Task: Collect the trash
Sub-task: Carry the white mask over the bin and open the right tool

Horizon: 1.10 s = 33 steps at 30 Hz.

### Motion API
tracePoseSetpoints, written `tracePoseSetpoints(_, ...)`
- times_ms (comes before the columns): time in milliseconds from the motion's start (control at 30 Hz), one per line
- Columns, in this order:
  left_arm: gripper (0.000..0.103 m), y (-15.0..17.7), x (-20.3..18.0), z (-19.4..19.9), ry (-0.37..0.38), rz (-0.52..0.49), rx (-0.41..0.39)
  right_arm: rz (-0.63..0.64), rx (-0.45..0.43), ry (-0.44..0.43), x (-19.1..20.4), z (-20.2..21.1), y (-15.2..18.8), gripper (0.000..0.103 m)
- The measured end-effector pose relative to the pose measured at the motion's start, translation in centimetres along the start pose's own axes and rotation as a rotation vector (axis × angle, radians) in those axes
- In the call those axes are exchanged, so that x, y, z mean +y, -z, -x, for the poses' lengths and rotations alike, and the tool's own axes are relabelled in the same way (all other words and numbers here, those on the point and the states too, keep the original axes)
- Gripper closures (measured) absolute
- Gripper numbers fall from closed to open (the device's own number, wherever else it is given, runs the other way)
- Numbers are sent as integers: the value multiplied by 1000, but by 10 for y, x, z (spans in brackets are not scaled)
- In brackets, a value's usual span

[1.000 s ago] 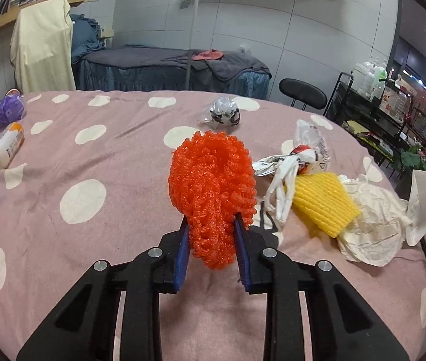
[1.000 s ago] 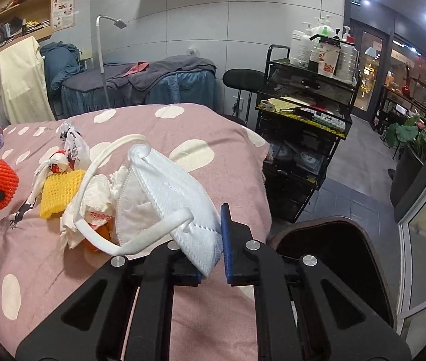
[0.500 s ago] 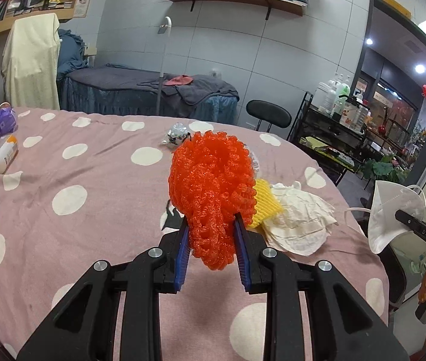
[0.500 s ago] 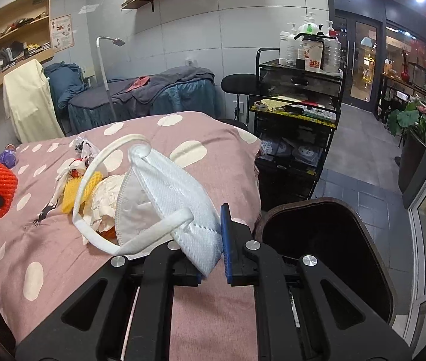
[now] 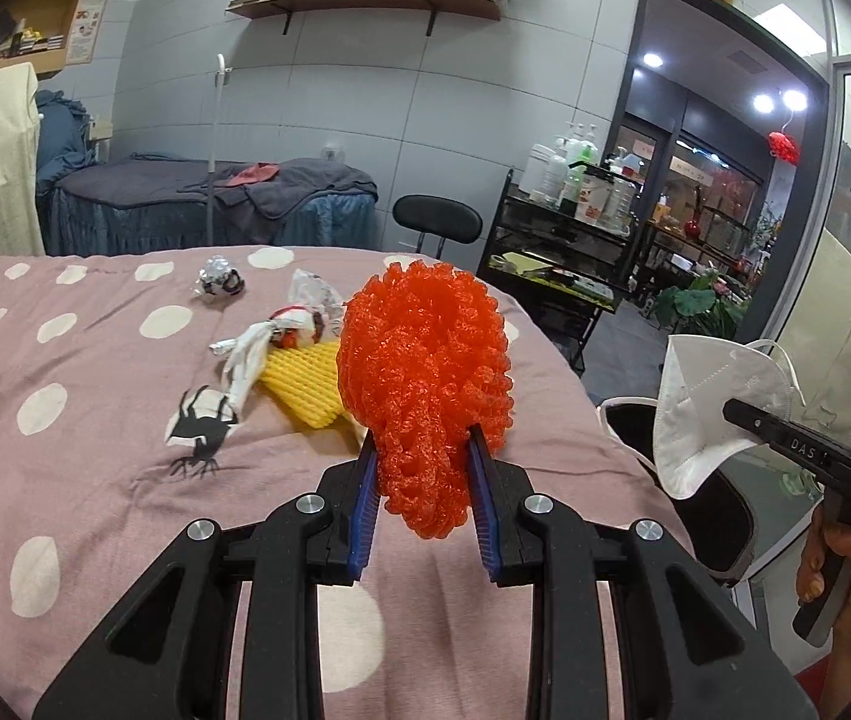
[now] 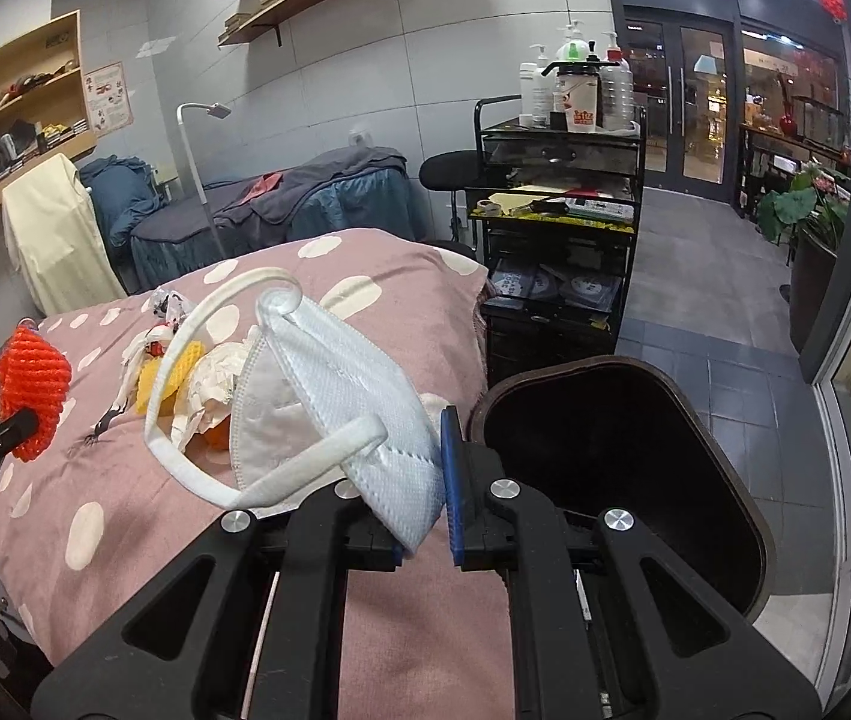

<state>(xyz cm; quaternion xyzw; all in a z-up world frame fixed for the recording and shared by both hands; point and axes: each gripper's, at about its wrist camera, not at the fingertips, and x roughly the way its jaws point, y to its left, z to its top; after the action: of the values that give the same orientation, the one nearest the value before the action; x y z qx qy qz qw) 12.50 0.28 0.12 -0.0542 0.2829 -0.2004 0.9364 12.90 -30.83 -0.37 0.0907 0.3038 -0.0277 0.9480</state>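
My left gripper (image 5: 423,468) is shut on an orange foam net (image 5: 425,384) and holds it above the pink dotted table (image 5: 95,456). It also shows in the right wrist view (image 6: 32,387). My right gripper (image 6: 425,498) is shut on a white face mask (image 6: 335,408), held beside the table's edge, left of a dark open bin (image 6: 623,456). The mask (image 5: 707,402) and part of the bin (image 5: 719,510) show at the right of the left wrist view. A yellow foam net (image 5: 305,387), crumpled wrappers (image 5: 281,330) and a foil ball (image 5: 218,282) lie on the table.
A black trolley (image 6: 557,240) with bottles stands beyond the bin. A black stool (image 5: 437,222) and a massage bed (image 5: 215,204) stand behind the table. A spider print (image 5: 200,432) marks the cloth. The tiled floor (image 6: 725,324) lies to the right.
My left gripper has lifted the orange net and swung right towards the table's edge. My right gripper has carried the mask farther right, so more of the bin shows.
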Motion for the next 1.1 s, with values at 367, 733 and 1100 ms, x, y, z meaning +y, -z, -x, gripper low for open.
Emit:
tracePoseSetpoints(367, 76, 6, -53, -14, 118, -45, 23, -48, 9, 58, -33, 11, 14, 92)
tracePoseSetpoints(733, 76, 13, -101, -36, 216, -108, 82, -144, 80, 147, -89, -7, 32, 92)
tracePoseSetpoints(1100, 76, 13, -145, -54, 294, -183, 124, -234, 237, 225, -145, -64, 58, 92)
